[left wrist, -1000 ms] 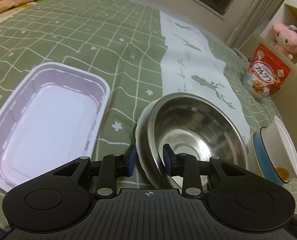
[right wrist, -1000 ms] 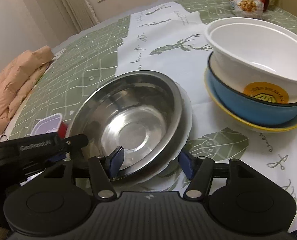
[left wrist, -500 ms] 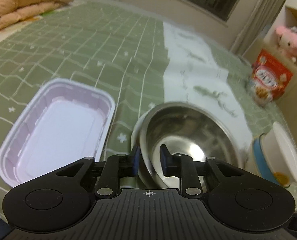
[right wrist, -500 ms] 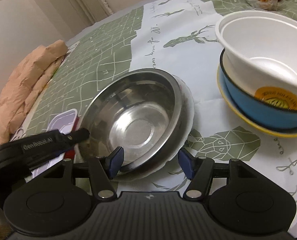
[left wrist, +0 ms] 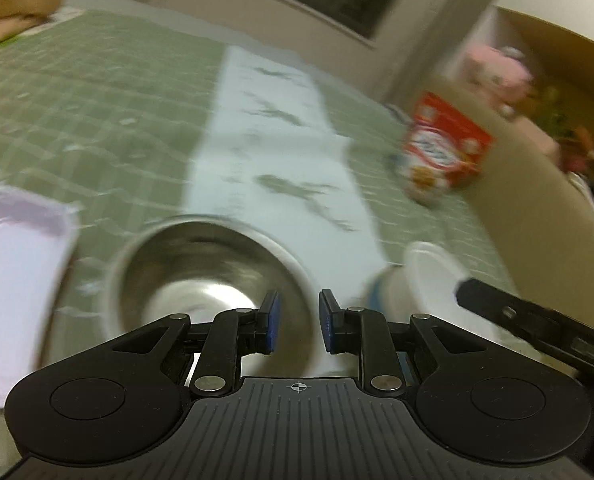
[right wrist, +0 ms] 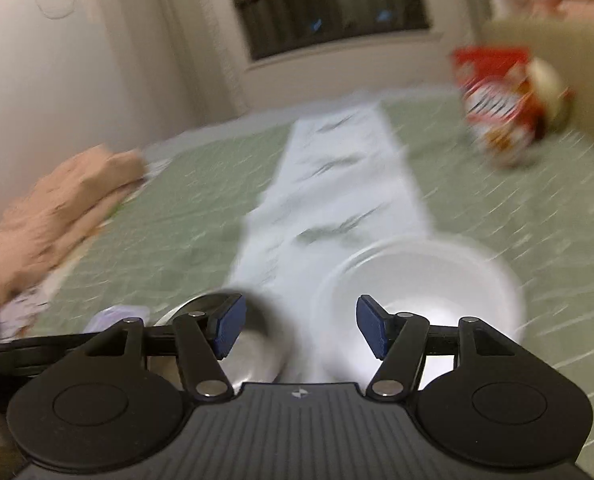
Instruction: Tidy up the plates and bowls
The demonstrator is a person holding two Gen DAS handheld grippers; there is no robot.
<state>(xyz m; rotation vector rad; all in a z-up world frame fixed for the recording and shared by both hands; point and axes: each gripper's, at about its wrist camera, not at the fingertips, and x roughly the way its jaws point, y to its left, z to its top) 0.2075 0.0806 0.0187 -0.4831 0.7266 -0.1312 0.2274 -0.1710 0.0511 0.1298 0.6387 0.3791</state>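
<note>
Both views blurred. Left gripper [left wrist: 295, 322] narrowly parted astride steel bowl [left wrist: 201, 276] rim; right gripper [right wrist: 299, 330] wide, empty. Seat rim deeper before clamping.

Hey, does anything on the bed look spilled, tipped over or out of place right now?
Nothing clearly stands out, though both views are motion-blurred. The steel bowl sits upright, the white bowl beside it looks upright too, and no spill shows on the green cloth. The cereal bag stands at the far edge.
</note>
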